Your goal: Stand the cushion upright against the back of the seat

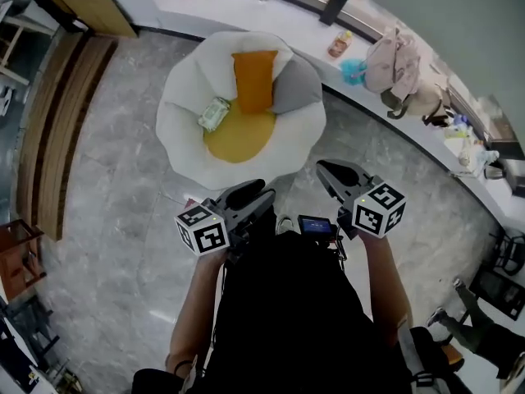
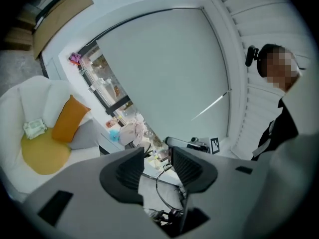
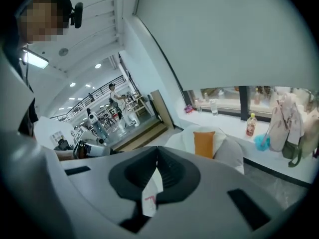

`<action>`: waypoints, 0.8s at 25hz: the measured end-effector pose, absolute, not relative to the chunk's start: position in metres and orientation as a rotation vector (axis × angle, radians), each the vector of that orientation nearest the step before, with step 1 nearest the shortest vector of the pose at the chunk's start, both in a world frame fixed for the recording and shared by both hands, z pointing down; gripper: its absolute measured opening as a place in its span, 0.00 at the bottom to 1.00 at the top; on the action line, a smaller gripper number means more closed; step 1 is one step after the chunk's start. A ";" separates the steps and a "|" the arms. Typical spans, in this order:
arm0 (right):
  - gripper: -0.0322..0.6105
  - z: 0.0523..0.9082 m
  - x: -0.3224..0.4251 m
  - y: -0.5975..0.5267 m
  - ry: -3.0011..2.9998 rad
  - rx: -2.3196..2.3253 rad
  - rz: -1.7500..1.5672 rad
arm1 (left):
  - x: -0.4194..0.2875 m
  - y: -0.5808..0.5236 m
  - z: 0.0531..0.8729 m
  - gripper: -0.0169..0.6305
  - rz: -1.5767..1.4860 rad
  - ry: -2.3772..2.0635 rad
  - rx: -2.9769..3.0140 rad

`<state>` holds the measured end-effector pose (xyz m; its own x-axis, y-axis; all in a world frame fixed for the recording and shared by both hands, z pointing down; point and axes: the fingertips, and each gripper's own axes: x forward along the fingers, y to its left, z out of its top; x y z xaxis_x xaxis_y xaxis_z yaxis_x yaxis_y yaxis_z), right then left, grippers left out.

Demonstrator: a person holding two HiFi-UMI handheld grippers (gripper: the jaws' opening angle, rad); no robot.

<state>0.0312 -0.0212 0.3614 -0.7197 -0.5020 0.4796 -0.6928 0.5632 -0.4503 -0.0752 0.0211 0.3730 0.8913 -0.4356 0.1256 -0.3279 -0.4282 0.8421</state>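
Note:
An orange cushion (image 1: 254, 79) (image 2: 70, 119) (image 3: 204, 143) stands upright against the back of a white round armchair (image 1: 176, 130) (image 2: 30, 96) (image 3: 184, 133). A grey cushion (image 1: 297, 89) leans beside it on the right. A green-white packet (image 1: 214, 113) lies on the yellow seat pad (image 1: 242, 138). Both grippers are held near the person's body, well short of the chair. My left gripper (image 1: 264, 191) (image 2: 157, 156) is open with nothing between its pads. My right gripper (image 1: 321, 167) (image 3: 158, 151) is shut; a small white scrap shows in the gap behind its pads.
A white counter (image 1: 287, 11) curves behind the chair, carrying bottles (image 1: 339, 43), a teal object (image 1: 353, 71) and a pale bag (image 1: 390, 64). Wooden steps (image 1: 57, 113) run along the left. Grey marble floor (image 1: 123, 179) surrounds the chair.

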 end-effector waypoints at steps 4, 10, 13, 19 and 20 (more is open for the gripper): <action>0.08 0.360 0.056 0.022 -2.544 1.038 0.982 | -0.040 0.059 0.366 0.15 -0.006 -0.509 2.150; 0.08 0.369 0.086 0.105 -2.559 1.019 0.985 | 0.014 0.133 0.355 0.05 0.015 -0.438 2.228; 0.08 0.366 0.101 0.144 -2.590 0.996 0.989 | 0.028 0.166 0.351 0.05 0.001 -0.492 2.239; 0.08 0.361 0.117 0.212 -2.668 0.905 1.031 | 0.031 0.234 0.351 0.05 0.046 -0.654 2.258; 0.08 0.361 0.115 0.220 -2.680 0.883 1.038 | 0.029 0.243 0.350 0.05 0.059 -0.681 2.258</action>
